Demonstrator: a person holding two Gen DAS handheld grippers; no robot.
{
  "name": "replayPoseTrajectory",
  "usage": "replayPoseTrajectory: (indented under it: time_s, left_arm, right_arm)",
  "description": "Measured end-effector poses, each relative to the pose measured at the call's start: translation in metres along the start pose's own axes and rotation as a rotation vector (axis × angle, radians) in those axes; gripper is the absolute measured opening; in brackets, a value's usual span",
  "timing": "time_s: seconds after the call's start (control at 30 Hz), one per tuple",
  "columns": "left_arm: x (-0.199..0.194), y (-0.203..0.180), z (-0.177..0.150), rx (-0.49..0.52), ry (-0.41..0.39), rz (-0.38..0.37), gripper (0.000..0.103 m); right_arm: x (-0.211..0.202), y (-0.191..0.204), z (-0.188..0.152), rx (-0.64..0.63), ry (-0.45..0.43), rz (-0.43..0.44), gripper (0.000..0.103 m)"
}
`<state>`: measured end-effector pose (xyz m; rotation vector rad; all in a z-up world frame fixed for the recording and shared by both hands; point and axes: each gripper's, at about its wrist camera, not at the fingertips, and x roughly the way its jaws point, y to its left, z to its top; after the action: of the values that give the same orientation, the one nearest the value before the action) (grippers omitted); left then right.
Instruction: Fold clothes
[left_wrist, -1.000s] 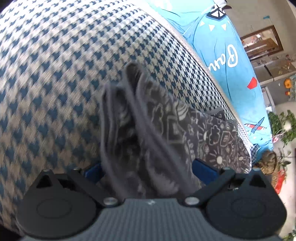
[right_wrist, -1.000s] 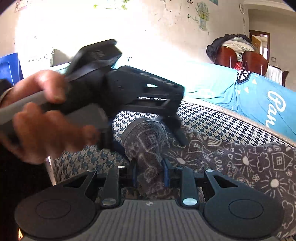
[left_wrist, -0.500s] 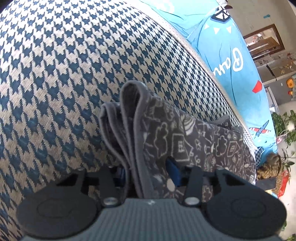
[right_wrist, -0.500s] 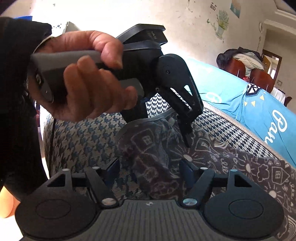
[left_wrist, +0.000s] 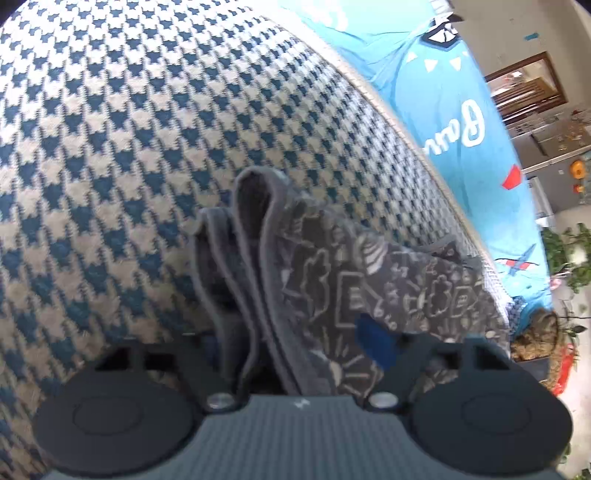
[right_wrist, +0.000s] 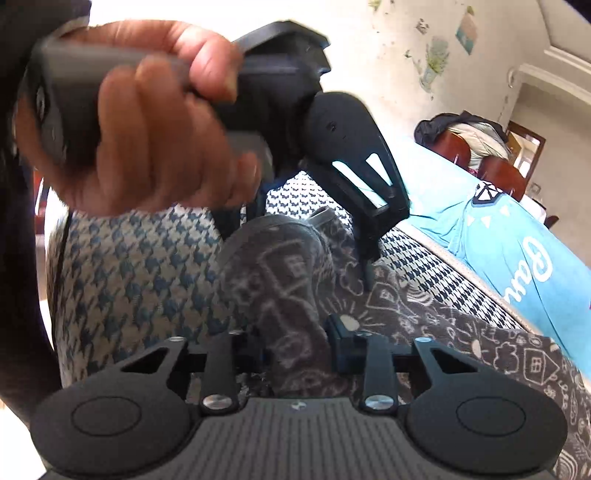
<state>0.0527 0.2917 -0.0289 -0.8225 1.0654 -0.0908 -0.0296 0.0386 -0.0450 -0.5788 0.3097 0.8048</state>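
A dark grey garment with white doodle print (left_wrist: 332, 295) lies bunched on a blue and beige houndstooth surface (left_wrist: 110, 147). My left gripper (left_wrist: 295, 343) has its blue pads (left_wrist: 373, 347) spread around the folded edge, loosely open. In the right wrist view the same garment (right_wrist: 288, 295) rises in a fold between my right gripper's pads (right_wrist: 340, 339); my right gripper (right_wrist: 295, 347) is shut on it. The left gripper, held in a hand (right_wrist: 140, 122), sits just beyond, over the fold.
A light blue shirt with white lettering (left_wrist: 461, 122) lies beyond the houndstooth cushion; it also shows in the right wrist view (right_wrist: 517, 251). A chair with clothes (right_wrist: 472, 147) stands at the back. Plants (left_wrist: 565, 258) stand at the far right.
My left gripper's jaws closed on the fold half a second ago and have now widened again. My right gripper opened, then closed on the fold. The left hand rose and came closer.
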Motion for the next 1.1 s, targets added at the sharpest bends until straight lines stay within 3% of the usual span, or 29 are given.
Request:
replayPoseTrajectory:
  time_s: [0.07, 0.1, 0.17, 0.27, 0.47, 0.6, 0.9, 1.1]
  left_arm:
    - [0.003, -0.002, 0.001, 0.007, -0.01, -0.003, 0.082]
    - [0.005, -0.004, 0.001, 0.013, -0.015, -0.003, 0.076]
    - [0.008, -0.009, 0.001, 0.032, -0.018, 0.003, 0.051]
    - [0.008, -0.016, 0.0, 0.062, -0.045, -0.003, 0.026]
    - [-0.012, -0.042, -0.006, 0.109, -0.138, -0.074, 0.025]
    - [-0.024, -0.08, -0.013, 0.159, -0.201, -0.06, 0.025]
    - [-0.036, -0.231, -0.025, 0.401, -0.289, -0.032, 0.025]
    - [0.009, -0.324, -0.046, 0.529, -0.245, -0.012, 0.024]
  right_arm:
    - [-0.002, 0.001, 0.001, -0.012, -0.008, -0.005, 0.028]
    - [-0.003, 0.001, 0.002, -0.016, -0.011, -0.007, 0.027]
    - [-0.005, 0.001, 0.003, -0.015, -0.017, -0.009, 0.027]
    - [-0.009, 0.0, 0.007, -0.016, -0.032, -0.022, 0.026]
    - [-0.026, -0.01, 0.012, -0.014, -0.1, -0.074, 0.024]
    - [-0.043, -0.023, 0.02, -0.004, -0.163, -0.133, 0.024]
    - [-0.082, -0.095, 0.031, 0.118, -0.285, -0.304, 0.024]
    - [-0.102, -0.161, 0.016, 0.295, -0.276, -0.36, 0.024]
